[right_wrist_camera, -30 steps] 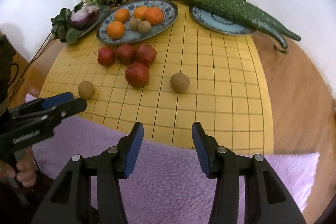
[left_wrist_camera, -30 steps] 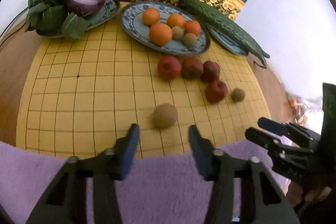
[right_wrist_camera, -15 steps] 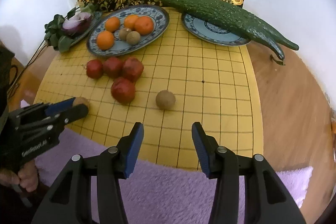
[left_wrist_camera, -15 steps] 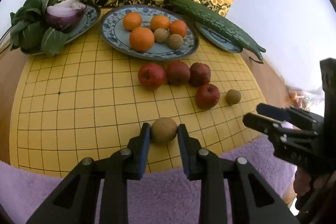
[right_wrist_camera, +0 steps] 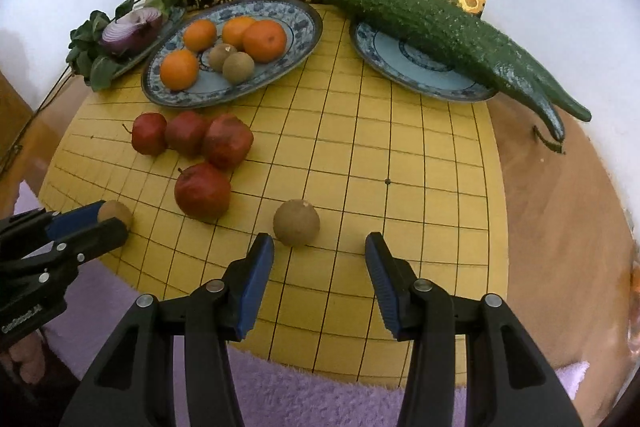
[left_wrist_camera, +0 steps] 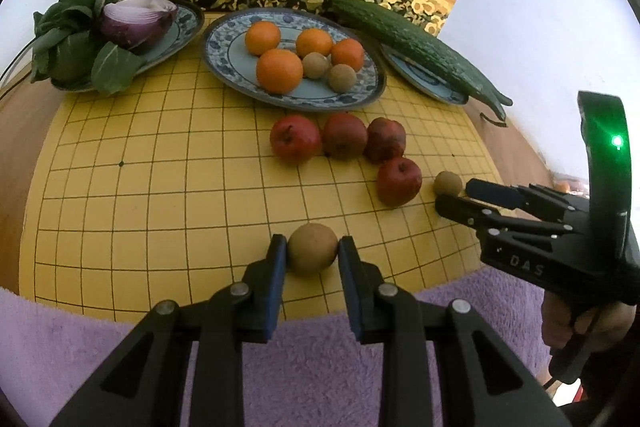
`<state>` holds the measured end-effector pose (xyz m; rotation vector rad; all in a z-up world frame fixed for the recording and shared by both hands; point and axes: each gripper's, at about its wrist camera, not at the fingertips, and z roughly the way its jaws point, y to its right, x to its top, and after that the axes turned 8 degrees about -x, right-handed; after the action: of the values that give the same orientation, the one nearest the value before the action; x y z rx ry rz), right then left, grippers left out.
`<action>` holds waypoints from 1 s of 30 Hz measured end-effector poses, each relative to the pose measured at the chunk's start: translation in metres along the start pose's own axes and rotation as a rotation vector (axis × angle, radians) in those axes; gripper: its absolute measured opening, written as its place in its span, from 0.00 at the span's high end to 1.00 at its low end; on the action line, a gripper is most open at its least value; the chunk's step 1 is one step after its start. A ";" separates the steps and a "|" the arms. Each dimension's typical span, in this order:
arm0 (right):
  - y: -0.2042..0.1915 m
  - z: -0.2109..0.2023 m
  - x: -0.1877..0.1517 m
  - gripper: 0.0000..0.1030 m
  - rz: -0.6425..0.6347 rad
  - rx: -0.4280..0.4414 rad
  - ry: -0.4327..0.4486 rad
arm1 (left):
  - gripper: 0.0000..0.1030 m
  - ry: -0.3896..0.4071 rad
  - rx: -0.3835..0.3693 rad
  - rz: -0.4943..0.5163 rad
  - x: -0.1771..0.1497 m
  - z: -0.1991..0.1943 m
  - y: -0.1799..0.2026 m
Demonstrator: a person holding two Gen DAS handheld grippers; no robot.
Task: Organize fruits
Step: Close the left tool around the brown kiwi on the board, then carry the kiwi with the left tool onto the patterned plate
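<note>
My left gripper (left_wrist_camera: 313,251) is shut on a brown kiwi (left_wrist_camera: 313,249) that rests on the yellow grid board (left_wrist_camera: 160,187); it also shows in the right wrist view (right_wrist_camera: 114,213). My right gripper (right_wrist_camera: 320,247) is open, just short of a second brown kiwi (right_wrist_camera: 296,222), which also shows in the left wrist view (left_wrist_camera: 448,183). Several red apples (right_wrist_camera: 203,190) lie in a cluster left of it. A blue patterned plate (right_wrist_camera: 304,23) at the back holds several oranges (right_wrist_camera: 264,40) and two kiwis (right_wrist_camera: 238,67).
A plate with greens and a purple onion (left_wrist_camera: 138,23) stands at the back left. A long cucumber (right_wrist_camera: 432,27) lies across a blue plate (right_wrist_camera: 400,63) at the back right. A purple towel (right_wrist_camera: 320,399) lies along the board's near edge. A sunflower painting stands behind.
My left gripper moved forward and shut on the near kiwi. My right gripper moved forward and left toward the second kiwi, still open.
</note>
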<state>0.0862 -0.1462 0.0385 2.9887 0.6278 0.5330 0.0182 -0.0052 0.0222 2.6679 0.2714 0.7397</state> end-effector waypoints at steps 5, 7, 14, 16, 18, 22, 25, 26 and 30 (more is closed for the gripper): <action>-0.007 0.002 0.004 0.59 -0.047 -0.012 0.033 | 0.73 0.021 0.028 0.006 -0.003 -0.002 0.001; -0.007 0.002 0.005 0.63 -0.039 -0.001 0.044 | 0.74 0.021 0.036 0.009 -0.004 -0.002 0.002; -0.015 0.000 0.007 0.77 -0.086 0.010 0.030 | 0.74 0.022 0.064 0.011 -0.001 -0.002 0.001; -0.019 -0.001 0.005 0.77 -0.102 0.011 0.027 | 0.74 0.006 0.061 -0.014 0.003 -0.003 -0.002; -0.022 -0.002 0.003 0.77 -0.110 0.007 0.022 | 0.74 0.005 0.069 -0.021 0.009 -0.006 -0.003; -0.023 -0.005 0.002 0.77 -0.095 0.020 0.006 | 0.74 0.012 0.071 0.002 0.016 -0.013 0.001; -0.024 -0.010 0.005 0.77 -0.086 0.020 0.009 | 0.74 0.016 0.061 0.029 0.020 -0.017 0.006; -0.024 -0.011 0.006 0.76 -0.080 0.021 0.009 | 0.74 0.014 0.054 0.039 0.021 -0.018 0.007; -0.025 -0.014 0.009 0.76 -0.067 0.045 -0.010 | 0.74 0.018 0.043 0.064 0.025 -0.022 0.012</action>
<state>0.0794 -0.1199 0.0521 2.9975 0.7466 0.5053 0.0288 -0.0031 0.0555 2.7230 0.2095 0.7867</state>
